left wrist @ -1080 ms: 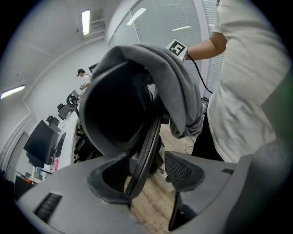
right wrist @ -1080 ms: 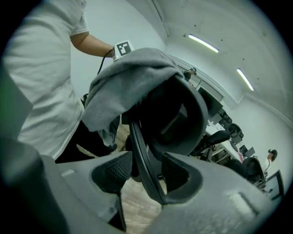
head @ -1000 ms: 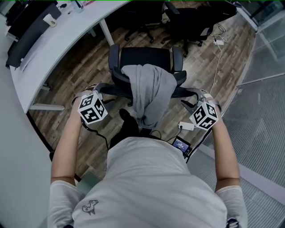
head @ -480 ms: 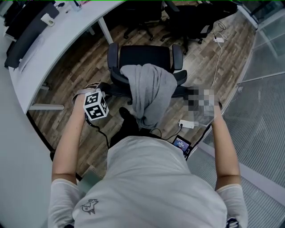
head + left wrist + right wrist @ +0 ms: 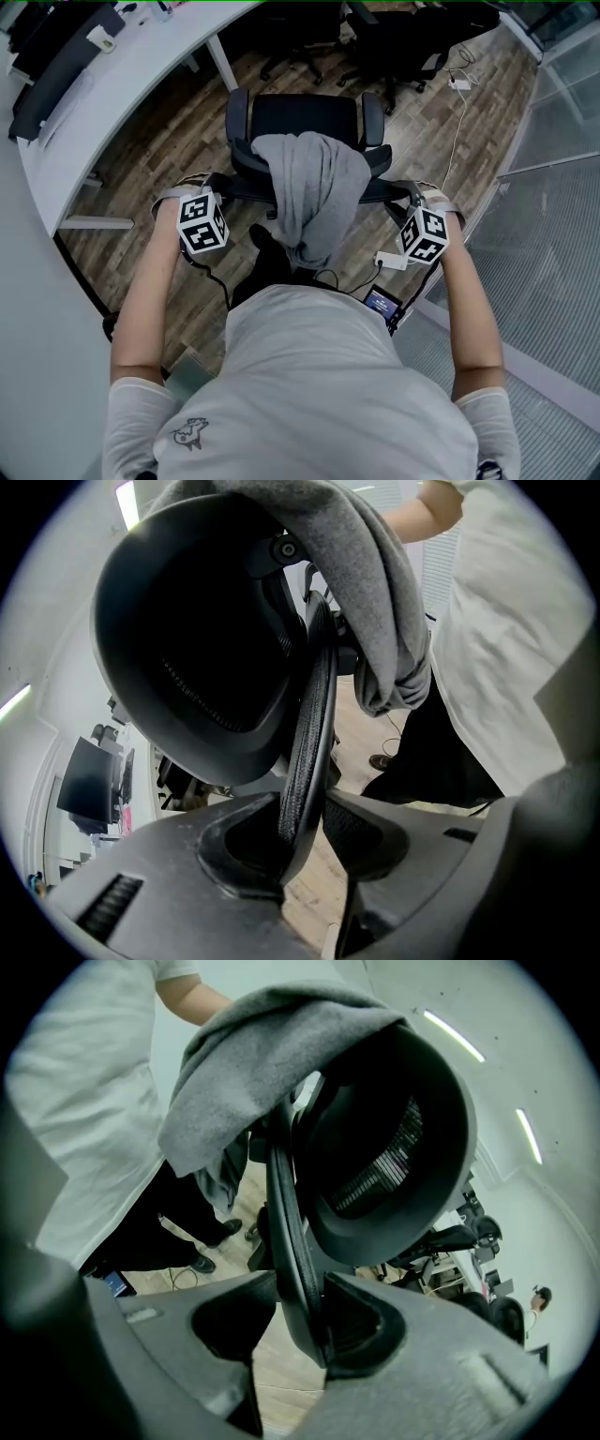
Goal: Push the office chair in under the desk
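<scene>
A black office chair point(image 5: 309, 122) stands on the wood floor, facing the white desk point(image 5: 141, 84). A grey garment point(image 5: 314, 187) hangs over its backrest. My left gripper point(image 5: 212, 185) is at the left end of the backrest's top rim point(image 5: 248, 189), my right gripper point(image 5: 409, 194) at the right end. In the left gripper view the rim point(image 5: 314, 714) runs between the jaws of the left gripper point(image 5: 314, 827), which have just been closing and press on it. In the right gripper view the rim point(image 5: 286, 1213) sits likewise in my right gripper point(image 5: 300, 1312).
More black chairs point(image 5: 403, 37) stand beyond the desk's leg point(image 5: 223, 67). A white power strip point(image 5: 392, 261) with a cable and a small lit device point(image 5: 381, 302) lie on the floor at the right. A glass partition point(image 5: 553, 216) runs along the right side.
Both grippers have shifted a little toward the backrest and settled over its top rim. The chair and the grey garment have stayed in place.
</scene>
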Motion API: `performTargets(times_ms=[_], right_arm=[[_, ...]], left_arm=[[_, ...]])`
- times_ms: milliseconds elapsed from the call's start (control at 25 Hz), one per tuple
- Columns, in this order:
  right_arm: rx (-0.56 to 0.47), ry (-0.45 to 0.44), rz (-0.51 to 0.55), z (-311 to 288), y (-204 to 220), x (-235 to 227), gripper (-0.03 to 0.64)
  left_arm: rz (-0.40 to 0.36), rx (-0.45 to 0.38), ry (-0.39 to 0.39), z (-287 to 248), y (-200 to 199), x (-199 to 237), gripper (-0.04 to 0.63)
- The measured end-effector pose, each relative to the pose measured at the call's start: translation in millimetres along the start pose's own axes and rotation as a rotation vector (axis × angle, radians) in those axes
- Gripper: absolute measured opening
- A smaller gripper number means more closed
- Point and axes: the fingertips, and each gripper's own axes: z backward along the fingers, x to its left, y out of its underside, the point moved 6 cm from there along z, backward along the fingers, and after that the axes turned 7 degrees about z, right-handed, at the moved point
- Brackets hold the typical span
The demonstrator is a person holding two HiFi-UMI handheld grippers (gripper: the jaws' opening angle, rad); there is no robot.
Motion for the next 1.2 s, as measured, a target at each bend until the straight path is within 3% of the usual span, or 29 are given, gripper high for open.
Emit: performTargets(times_ms=[480, 1200], right_arm=[[-0.008, -0.015, 0.048, -11.2, -23.8, -3.6, 0.155], [-0.045, -0.076, 0.222, -63.3, -138.7, -38.0, 0.150]], left_arm=[[0.040, 0.048, -0.030, 8.1, 22.4, -4.0, 0.137], [0.206, 0.114, -0.113, 40.7, 135.2, -3.3, 0.141]])
